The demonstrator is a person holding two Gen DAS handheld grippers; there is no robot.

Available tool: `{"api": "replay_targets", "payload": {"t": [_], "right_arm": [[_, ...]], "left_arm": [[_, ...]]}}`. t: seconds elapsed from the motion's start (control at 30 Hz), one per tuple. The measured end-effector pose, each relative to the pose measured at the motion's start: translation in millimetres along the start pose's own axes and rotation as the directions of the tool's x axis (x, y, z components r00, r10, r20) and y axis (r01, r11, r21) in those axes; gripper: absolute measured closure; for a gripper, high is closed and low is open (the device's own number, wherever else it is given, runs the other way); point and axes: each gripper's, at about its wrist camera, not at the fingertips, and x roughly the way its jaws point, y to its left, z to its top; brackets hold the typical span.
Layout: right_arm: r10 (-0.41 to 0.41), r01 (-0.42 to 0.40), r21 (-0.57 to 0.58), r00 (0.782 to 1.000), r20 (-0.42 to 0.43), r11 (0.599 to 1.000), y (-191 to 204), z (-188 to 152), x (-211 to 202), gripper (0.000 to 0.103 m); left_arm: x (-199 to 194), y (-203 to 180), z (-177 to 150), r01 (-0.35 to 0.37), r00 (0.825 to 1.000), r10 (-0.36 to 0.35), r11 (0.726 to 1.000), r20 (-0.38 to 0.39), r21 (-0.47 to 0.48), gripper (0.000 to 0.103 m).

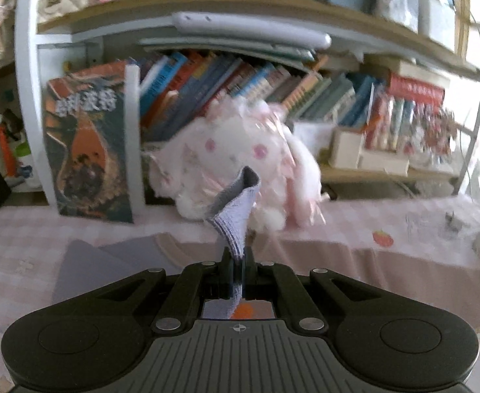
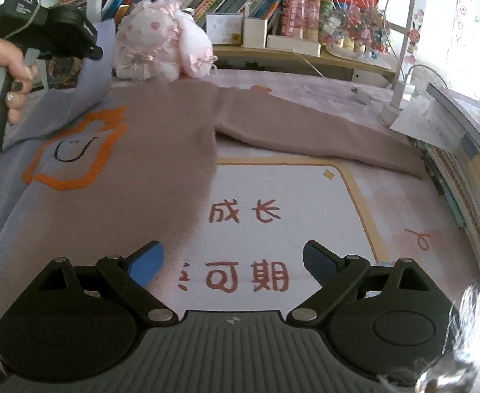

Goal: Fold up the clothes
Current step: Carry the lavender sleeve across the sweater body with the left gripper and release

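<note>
Pinching a ribbed lavender cuff between clenched jaws, the left gripper holds the sweater's sleeve up over the desk in front of a plush toy; book spines behind are too blurred to read. Seen from the right wrist, the right gripper hangs released over a mat printed "成长" and "可期", while the sweater lies flat with its other sleeve still stretched out, so folding looks barely begun.

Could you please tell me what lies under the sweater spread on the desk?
Under the sweater lies a desk mat printed with red characters, on a pink checked tablecloth. The mat's left part is covered by the sweater, so anything printed there cannot be seen.
</note>
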Motion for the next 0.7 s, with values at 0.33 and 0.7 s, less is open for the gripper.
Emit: {"api": "replay_targets", "payload": {"t": [0.33, 0.7], "right_arm": [[-0.009, 0.008, -0.007, 1.0, -0.017, 1.0, -12, -5, -3, 0.01], [0.038, -0.039, -0.032, 0.999, -0.023, 0.999, -8, -4, 0, 0.01]], "left_arm": [[30, -33, -19, 0.031, 0.994, -0.024, 0.997, -0.109, 0.066, 0.094], [-49, 8, -47, 0.08, 0.995, -0.079, 0.997, -0.064, 0.002, 0.04]]}}
